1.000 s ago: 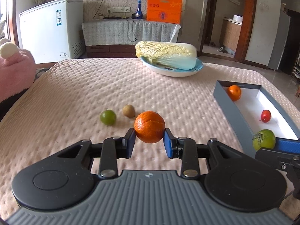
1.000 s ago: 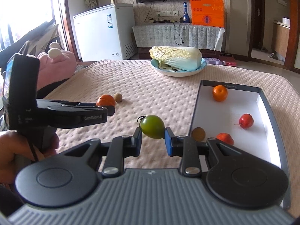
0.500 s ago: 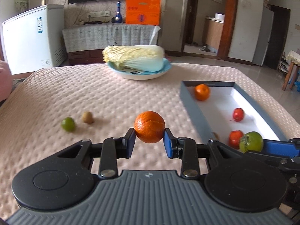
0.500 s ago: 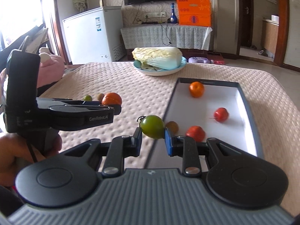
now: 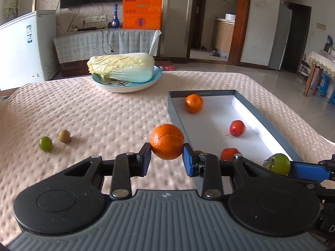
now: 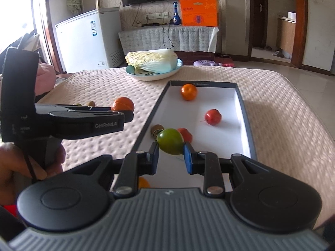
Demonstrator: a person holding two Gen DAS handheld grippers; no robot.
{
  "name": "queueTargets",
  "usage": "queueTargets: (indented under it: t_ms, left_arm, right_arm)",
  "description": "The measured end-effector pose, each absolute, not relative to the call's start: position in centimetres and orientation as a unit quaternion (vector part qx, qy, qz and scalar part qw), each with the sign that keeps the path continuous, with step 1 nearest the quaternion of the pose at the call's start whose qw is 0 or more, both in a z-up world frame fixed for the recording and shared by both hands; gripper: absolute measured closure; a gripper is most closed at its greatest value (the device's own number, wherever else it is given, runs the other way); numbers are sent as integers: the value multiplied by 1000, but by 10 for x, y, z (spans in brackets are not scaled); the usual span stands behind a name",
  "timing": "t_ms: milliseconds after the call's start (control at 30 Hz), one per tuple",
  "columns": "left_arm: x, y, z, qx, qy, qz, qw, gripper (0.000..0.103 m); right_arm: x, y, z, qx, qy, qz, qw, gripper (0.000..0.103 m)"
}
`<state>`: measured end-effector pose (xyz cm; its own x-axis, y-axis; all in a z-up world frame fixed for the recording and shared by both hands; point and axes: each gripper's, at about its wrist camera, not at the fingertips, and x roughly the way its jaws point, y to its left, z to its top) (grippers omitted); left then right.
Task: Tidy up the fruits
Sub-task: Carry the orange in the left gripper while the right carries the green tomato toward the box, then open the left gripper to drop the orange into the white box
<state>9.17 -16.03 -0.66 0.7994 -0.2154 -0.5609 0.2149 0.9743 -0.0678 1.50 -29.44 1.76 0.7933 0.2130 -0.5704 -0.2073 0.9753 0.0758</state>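
The orange [image 5: 166, 141] is pinched between the pads of my left gripper [image 5: 166, 159], held clear of the desk [image 5: 94, 115], and the green tomato [image 6: 170, 141] is clamped the same way in my right gripper [image 6: 170, 156]. Over the last second both have travelled toward the grey tray [image 5: 272, 129]: the tomato, which was ahead of the tray's near corner, now hangs over its white floor, just ahead of a kiwi [image 6: 157, 128] and a red tomato [image 6: 186, 135] lying there. The orange, earlier above open cloth, now sits just left of the tray's near wall, not yet over it. Beyond my right gripper the tray already holds a second orange [image 6: 188, 92] and a red fruit [image 6: 213, 116]. Far to the left of my left gripper a small green fruit [image 5: 45, 144] and another kiwi [image 5: 64, 136] wait on the cloth. I judge the tomato ready for release, the orange needing a little more travel rightward.
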Motion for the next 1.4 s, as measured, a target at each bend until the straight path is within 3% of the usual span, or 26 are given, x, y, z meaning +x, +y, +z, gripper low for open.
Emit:
queueTargets:
  t_ms: [1400]
  left_arm:
    - [123,-237,-16,7,294,-164,942,65]
  right_arm:
    - [6,-335,17,19,309,81,947,74]
